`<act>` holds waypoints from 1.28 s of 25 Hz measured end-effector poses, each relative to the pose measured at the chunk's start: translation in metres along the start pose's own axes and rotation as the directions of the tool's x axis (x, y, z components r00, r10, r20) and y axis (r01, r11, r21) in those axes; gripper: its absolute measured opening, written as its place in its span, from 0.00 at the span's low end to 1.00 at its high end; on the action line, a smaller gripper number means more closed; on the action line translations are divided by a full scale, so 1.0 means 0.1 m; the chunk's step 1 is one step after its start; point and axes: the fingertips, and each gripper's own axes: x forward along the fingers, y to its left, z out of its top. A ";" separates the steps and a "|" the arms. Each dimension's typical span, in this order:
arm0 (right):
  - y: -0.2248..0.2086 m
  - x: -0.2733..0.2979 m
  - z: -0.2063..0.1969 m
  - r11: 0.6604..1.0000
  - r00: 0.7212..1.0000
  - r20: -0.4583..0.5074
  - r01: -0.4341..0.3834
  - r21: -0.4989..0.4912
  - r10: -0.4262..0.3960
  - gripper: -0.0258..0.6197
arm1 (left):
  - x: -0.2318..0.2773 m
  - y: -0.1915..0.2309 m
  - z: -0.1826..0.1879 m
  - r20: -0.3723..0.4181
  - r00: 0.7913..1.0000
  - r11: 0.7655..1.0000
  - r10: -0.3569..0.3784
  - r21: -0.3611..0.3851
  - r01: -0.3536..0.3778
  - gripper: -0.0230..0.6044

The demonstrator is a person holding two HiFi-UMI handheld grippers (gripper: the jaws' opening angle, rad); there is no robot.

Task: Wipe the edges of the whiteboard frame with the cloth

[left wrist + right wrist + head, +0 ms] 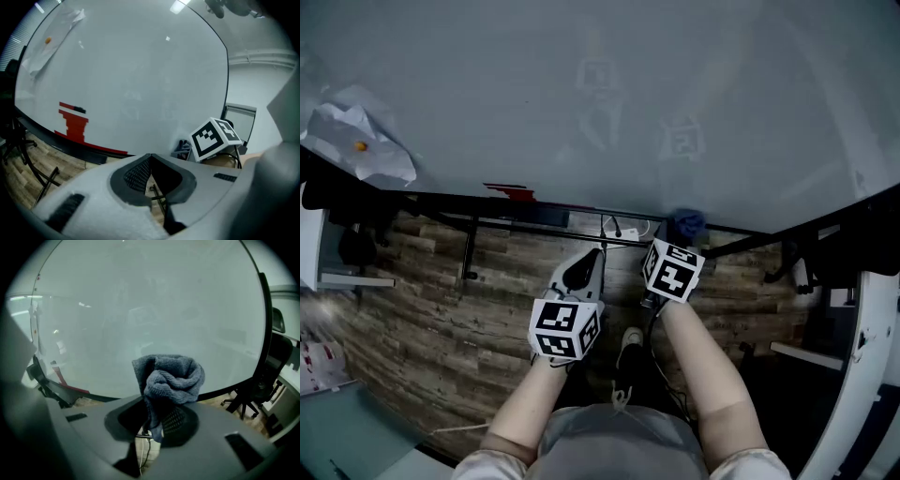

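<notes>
A person stands facing a big whiteboard [581, 94]. Its dark frame [450, 201] runs along the bottom edge of the whiteboard, above the wood floor [441, 309].

The right hand-held gripper [157, 420] is pinched tight on a blue-grey cloth [171, 378]. The cloth sits just in front of the whiteboard's bottom edge, a bit toward the right corner. I cannot tell if it touches the frame.

The left hand-held gripper [150, 161] is squeezed closed with nothing in it. It is below the whiteboard's bottom edge, near the middle.

A crumpled paper [356, 141] is on the whiteboard's left side. A red shape [74, 124] is low on the whiteboard, close to the bottom edge.

The cloth looks soft, light and floppy. It is held by its lower folds, so a fat bunch sticks out past the tips. I think that is a good way to hold it, because the puffy part can squash against the frame. A loose pinch might let it slip out while rubbing.
</notes>
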 end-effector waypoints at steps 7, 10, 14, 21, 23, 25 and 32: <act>0.73 0.04 -0.02 1.000 1.000 -0.005 0.000 0.013 0.000 0.14 | -0.36 0.74 0.15 0.007 0.999 0.999 0.044 -0.018 -0.044 0.07; 1.06 0.05 -0.02 1.000 1.000 -0.001 -0.011 0.003 0.011 0.14 | -0.47 0.98 0.18 0.006 0.999 0.999 0.042 -0.026 -0.042 0.07; 1.50 0.04 0.01 0.999 1.000 0.015 -0.024 -0.024 0.025 0.14 | -0.65 1.32 0.23 0.007 0.999 0.999 0.044 -0.031 -0.044 0.07; 2.05 0.08 0.04 1.000 0.999 0.027 0.022 0.022 -0.023 0.14 | -1.01 1.98 0.35 0.022 0.998 0.997 0.063 -0.049 -0.062 0.07; 2.12 0.09 0.03 0.998 0.998 0.026 0.053 0.033 -0.054 0.14 | -1.09 2.14 0.37 0.022 0.998 0.997 0.060 -0.047 -0.059 0.07; 2.24 0.10 0.02 0.997 0.997 0.020 0.072 0.028 -0.072 0.14 | -1.17 2.28 0.38 0.020 0.998 0.998 0.056 -0.040 -0.055 0.07; 2.93 0.12 0.03 0.998 0.999 0.018 0.050 -0.042 -0.049 0.14 | -1.46 2.78 0.36 0.002 0.998 0.998 0.057 -0.037 -0.057 0.07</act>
